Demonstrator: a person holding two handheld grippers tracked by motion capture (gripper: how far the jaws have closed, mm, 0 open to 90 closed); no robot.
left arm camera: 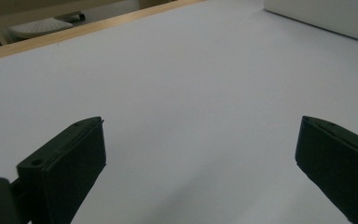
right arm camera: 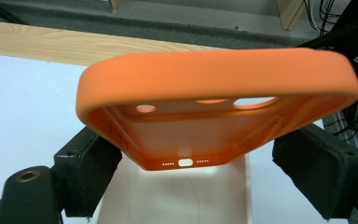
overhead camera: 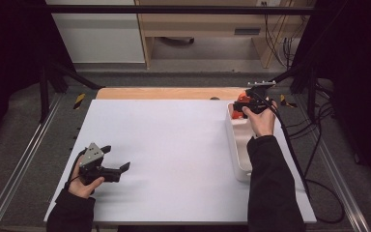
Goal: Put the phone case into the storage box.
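An orange phone case point(right arm camera: 214, 79) sits crosswise between the jaws of my right gripper point(right arm camera: 203, 158), which is shut on its two long edges. Its hollow side with the camera cut-outs faces the camera. In the high view the right gripper point(overhead camera: 247, 102) holds the case point(overhead camera: 243, 97) over the far end of a white tray point(overhead camera: 239, 145) at the table's right side. That tray point(right arm camera: 182, 196) lies just below the case. My left gripper point(overhead camera: 117, 158) rests at the near left of the white table point(overhead camera: 174, 145). Its jaws point(left arm camera: 200, 158) stand open with nothing between them.
A wooden strip point(overhead camera: 169, 93) runs along the table's far edge. Black cables point(overhead camera: 314, 159) trail off the right side, and black frame posts point(overhead camera: 46, 87) stand at the far corners. Metal rails point(overhead camera: 19, 169) flank the table.
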